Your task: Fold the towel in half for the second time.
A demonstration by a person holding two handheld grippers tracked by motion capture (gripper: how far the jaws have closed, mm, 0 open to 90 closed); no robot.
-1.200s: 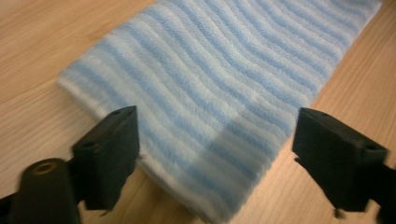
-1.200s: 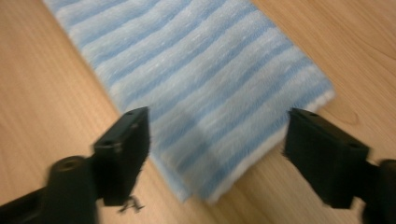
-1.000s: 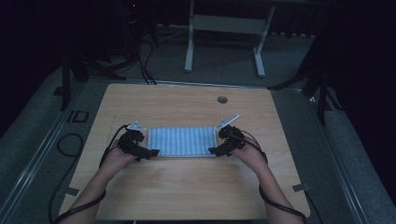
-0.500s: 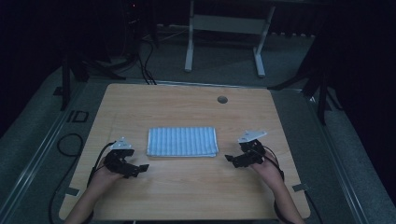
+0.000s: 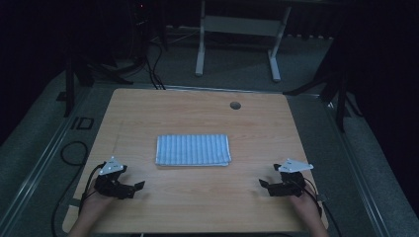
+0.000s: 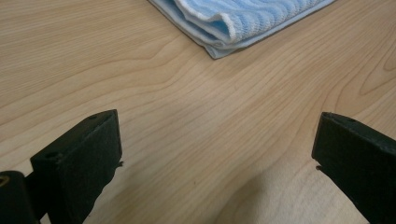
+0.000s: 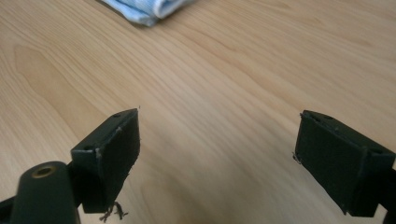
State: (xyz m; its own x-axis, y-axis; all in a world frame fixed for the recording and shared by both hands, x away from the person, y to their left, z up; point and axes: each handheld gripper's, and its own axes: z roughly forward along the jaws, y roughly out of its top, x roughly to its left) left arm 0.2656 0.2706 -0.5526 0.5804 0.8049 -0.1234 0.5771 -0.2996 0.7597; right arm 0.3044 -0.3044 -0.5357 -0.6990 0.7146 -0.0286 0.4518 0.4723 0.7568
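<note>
Since earlier: both grippers have pulled back from the towel's ends toward the near table edge, and the towel is where it was.
High view: folded striped towel (image 5: 193, 150) lies flat mid-table (image 5: 197, 113); left gripper (image 5: 136, 186) and right gripper (image 5: 263, 184) sit well apart from it, seemingly empty in the dim light.
Left gripper view: jaws spread wide over bare wood, towel corner (image 6: 243, 21) ahead.
Right gripper view: jaws spread wide, holding nothing; towel corner (image 7: 144, 9) far off.
</note>
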